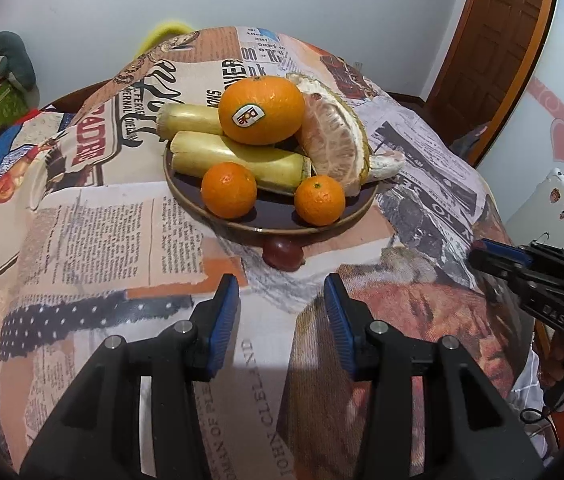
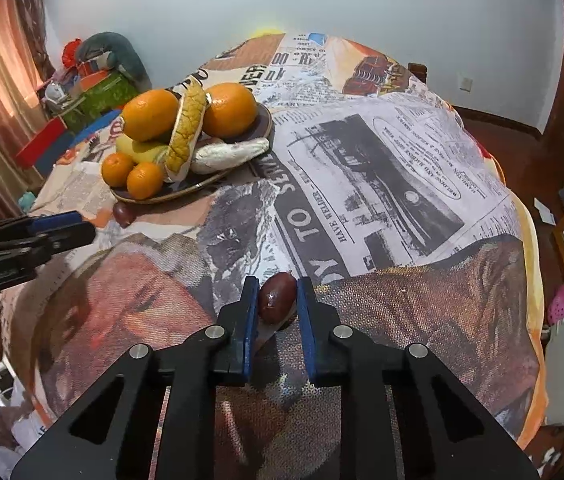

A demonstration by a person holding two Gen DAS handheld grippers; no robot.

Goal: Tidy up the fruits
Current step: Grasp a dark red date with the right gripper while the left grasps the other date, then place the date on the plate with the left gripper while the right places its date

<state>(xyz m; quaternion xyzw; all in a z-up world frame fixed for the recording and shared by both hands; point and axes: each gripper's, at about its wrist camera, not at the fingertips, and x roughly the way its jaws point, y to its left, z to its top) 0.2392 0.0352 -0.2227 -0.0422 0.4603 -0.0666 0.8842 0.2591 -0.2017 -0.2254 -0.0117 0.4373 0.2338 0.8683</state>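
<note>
- Orange "Dole"-stickered fruit [image 1: 261, 110] tops the plate [image 1: 270, 222], upper centre.
- Right gripper [image 2: 278, 300]: fingers narrowly parted around a dark red fruit [image 2: 277, 298].
- Left gripper [image 1: 282, 300]: fingers wide apart, empty.

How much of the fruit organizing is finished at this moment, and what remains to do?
Mostly done: the plate already holds oranges, sugarcane pieces and a peeled pomelo. In hand: the right gripper brackets a dark red fruit on the tablecloth, apparently gripping it. Left: that fruit and another red fruit beside the plate's near rim are still off it. The left gripper is open and empty.
</note>
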